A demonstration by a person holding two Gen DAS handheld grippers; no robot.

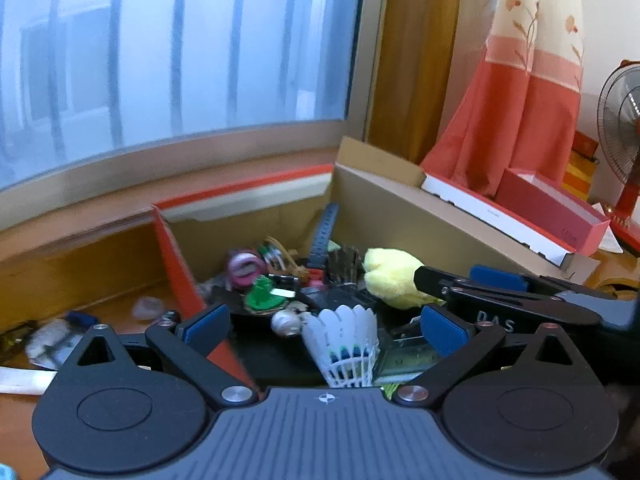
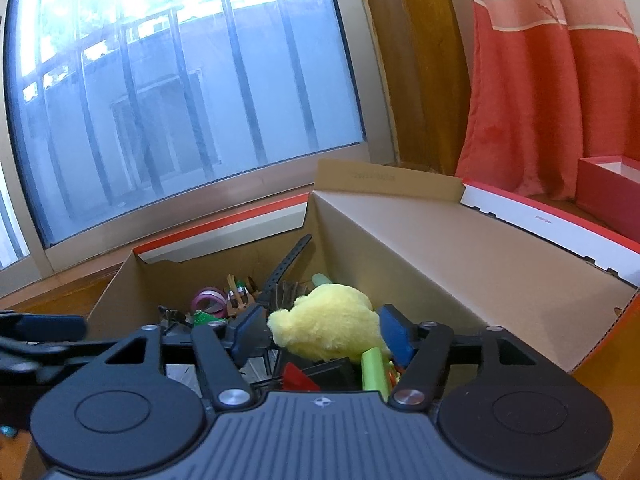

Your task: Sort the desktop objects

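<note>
An open cardboard box (image 1: 400, 216) with red trim holds a jumble of small objects. My left gripper (image 1: 324, 328) hangs open over its near side. A white shuttlecock (image 1: 344, 344) lies in the box between and below the blue pads, touching neither. In the right wrist view my right gripper (image 2: 322, 334) is closed on a yellow plush toy (image 2: 324, 320), one pad against each side. The toy sits low inside the box (image 2: 440, 248), on other items. The plush (image 1: 392, 276) also shows in the left wrist view, with a right-gripper finger (image 1: 436, 280) against it.
In the box lie a pink tape roll (image 1: 246, 268), a green piece (image 1: 264, 296), a dark blue strap (image 1: 324, 232) and a green tube (image 2: 374, 368). Loose items (image 1: 56, 340) sit on the wooden desk left of the box. A red box (image 1: 552, 208), fan (image 1: 620, 140) and curtain stand right.
</note>
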